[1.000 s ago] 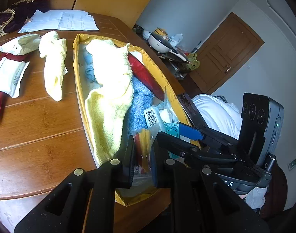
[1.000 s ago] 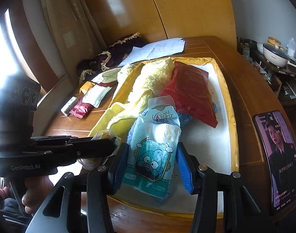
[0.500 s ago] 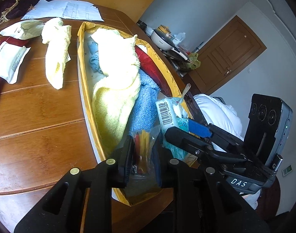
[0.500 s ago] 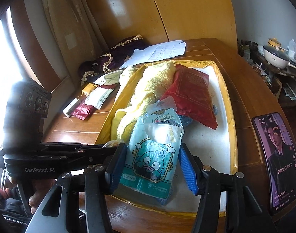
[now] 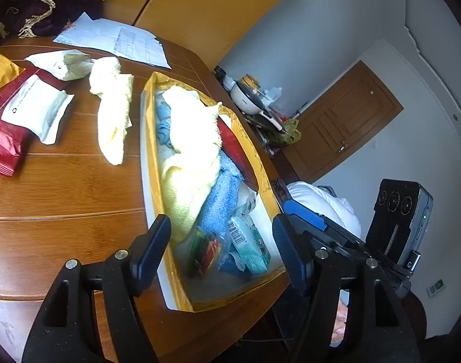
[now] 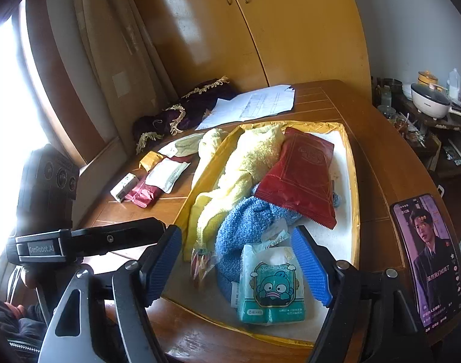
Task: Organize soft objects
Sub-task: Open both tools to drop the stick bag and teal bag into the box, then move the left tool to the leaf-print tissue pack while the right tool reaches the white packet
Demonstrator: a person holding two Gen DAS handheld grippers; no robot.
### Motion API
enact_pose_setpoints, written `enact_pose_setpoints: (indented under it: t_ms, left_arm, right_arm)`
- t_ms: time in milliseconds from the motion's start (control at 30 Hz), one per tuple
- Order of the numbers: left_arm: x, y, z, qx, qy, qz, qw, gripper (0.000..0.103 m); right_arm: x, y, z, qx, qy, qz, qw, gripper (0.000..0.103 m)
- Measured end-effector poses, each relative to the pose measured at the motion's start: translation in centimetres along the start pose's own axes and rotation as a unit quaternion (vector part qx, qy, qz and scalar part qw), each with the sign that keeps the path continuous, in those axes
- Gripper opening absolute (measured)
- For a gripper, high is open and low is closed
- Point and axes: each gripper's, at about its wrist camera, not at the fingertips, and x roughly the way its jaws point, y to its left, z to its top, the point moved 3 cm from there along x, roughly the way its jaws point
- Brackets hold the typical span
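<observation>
Over the tray's (image 6: 350, 163) near edge, you are holding both grippers wide open and empty.
Your right gripper (image 6: 250, 267) is straddling the tissue pack (image 6: 271, 290); your left gripper (image 5: 221, 251) is hovering above the clear packet (image 5: 204, 249).

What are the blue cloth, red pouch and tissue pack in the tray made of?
Blue cloth: terry-type fabric, matte, looped nubby pile. Red pouch: likely foil or plastic film, glossy, with creases and a serrated sealed edge. Tissue pack: soft printed plastic wrap, slight sheen, wrinkled top. Tray: shiny gold rim, probably foil-faced card; white base, material unclear.
</observation>
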Motion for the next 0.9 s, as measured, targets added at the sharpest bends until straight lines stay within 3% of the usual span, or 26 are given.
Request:
enact_pose_setpoints:
  t_ms: [200, 367, 533, 700, 900]
  left_arm:
    - [-3.1, 2.6, 1.2, -0.030, -0.045, 0.014, 0.9985, 0.070]
    - [-7.1, 5.7, 2.3, -0.052, -0.095, 0.056, 0.9925, 0.070]
    - [-12.0, 9.4, 3.3, -0.068, -0.157, 0.127, 0.9771, 0.070]
    - [-14.3, 12.5, 3.2, -0.085, -0.182, 0.173, 0.9643, 0.070]
    - [-15.6, 13.7, 5.0, -0.069, -0.197, 0.227, 0.9512, 0.070]
  right_arm:
    - [0.2, 1.6, 0.9, -0.002, -0.005, 0.025, 1.000, 0.082]
    - [1.7, 5.1, 2.1, -0.007, 0.004, 0.081, 0.997, 0.088]
    - [4.7, 9.9, 3.7, -0.018, 0.039, 0.125, 0.991, 0.089]
    - [8.0, 14.0, 5.0, -0.016, 0.069, 0.159, 0.985, 0.091]
    - [12.9, 16.3, 6.4, 0.023, 0.091, 0.144, 0.985, 0.091]
